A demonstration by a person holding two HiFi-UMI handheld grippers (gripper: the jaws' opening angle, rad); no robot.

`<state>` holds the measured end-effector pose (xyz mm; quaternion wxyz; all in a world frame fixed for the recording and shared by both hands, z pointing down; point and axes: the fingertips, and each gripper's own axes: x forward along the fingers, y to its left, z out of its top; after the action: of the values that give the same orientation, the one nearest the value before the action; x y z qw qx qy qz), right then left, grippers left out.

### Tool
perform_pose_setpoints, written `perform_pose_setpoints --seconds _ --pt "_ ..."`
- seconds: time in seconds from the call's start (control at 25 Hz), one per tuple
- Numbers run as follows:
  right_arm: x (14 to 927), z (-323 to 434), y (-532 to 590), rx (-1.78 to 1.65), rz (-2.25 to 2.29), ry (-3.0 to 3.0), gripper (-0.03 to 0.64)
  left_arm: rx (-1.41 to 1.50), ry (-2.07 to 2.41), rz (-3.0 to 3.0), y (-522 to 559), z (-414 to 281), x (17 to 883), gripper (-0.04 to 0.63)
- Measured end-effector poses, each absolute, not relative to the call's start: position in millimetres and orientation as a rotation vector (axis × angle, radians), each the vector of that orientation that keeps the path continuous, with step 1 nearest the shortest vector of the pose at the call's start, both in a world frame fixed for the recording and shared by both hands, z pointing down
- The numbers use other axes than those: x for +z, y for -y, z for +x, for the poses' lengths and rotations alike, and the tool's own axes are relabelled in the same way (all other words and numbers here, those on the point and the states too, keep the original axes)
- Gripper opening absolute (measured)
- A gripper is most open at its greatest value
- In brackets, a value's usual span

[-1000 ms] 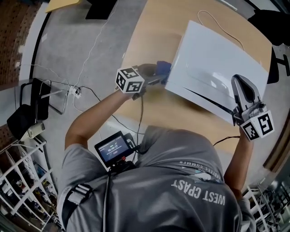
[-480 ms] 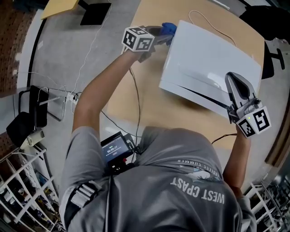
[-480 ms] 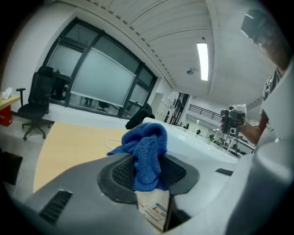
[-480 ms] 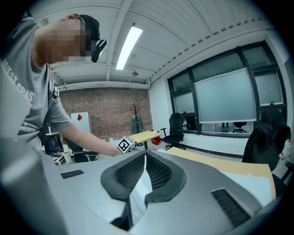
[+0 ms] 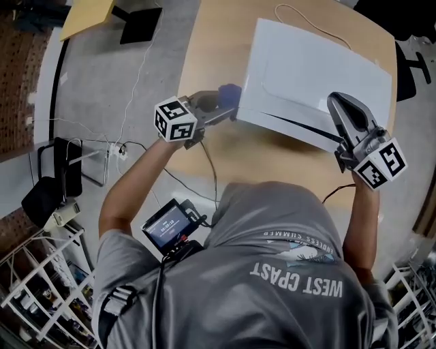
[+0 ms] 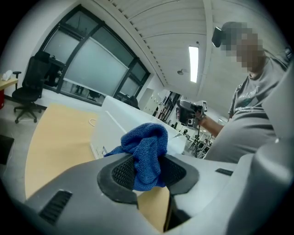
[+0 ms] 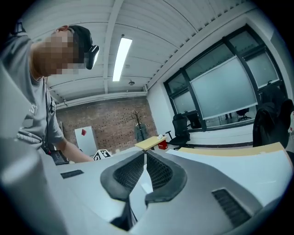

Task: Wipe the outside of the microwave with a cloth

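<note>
The white microwave (image 5: 313,68) sits on a round wooden table (image 5: 211,41). My left gripper (image 5: 216,103) is at the microwave's left side near its front corner, shut on a bunched blue cloth (image 5: 229,93). The cloth touches that side wall. In the left gripper view the cloth (image 6: 146,151) bulges out between the pads of my left gripper (image 6: 147,169), with the microwave (image 6: 115,117) just behind it. My right gripper (image 5: 338,103) rests over the microwave's right front corner. Its jaws (image 7: 146,172) are shut with nothing between them, above the white top (image 7: 257,160).
A thin white cord (image 5: 293,15) loops on the table behind the microwave. Cables (image 5: 129,146) and a black stand (image 5: 58,170) lie on the floor at left. Wire racks (image 5: 34,286) stand at the lower left. A small monitor (image 5: 167,225) hangs on the person's chest.
My left gripper carried the cloth along the microwave's left side to the far corner, then back to the near corner. The right gripper stayed on the right front corner.
</note>
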<state>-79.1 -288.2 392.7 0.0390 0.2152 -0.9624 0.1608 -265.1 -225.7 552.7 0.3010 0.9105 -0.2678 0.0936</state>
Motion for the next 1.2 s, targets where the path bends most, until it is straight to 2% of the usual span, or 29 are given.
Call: perform_pose_setpoints --seconds 0.36,0.64,0.76,0.84,1.04,1.2 --pt "396.2 -91.7 283.8 0.419 0.623 2.953 0.025 0.362 0.689 2.419 187.2 -269.0 563.1 0.138" --pt "423.8 -85.1 265.2 0.373 0.684 2.882 0.025 0.648 0.515 2.389 133.2 -213.4 659.0 0.150" --pt "440.2 -87.1 243.1 0.371 0.719 2.863 0.025 0.674 0.496 2.409 120.9 -198.0 688.1 0.164" --pt "434.4 -84.7 234.1 0.368 0.744 2.849 0.025 0.673 0.472 2.445 123.3 -184.6 686.2 0.191" --pt "405.5 -78.5 239.3 0.355 0.741 2.841 0.026 0.750 0.443 2.563 155.5 -164.3 659.0 0.312" --pt "389.7 -79.0 235.6 0.299 0.672 2.867 0.026 0.840 0.423 2.639 168.4 -170.0 641.8 0.339"
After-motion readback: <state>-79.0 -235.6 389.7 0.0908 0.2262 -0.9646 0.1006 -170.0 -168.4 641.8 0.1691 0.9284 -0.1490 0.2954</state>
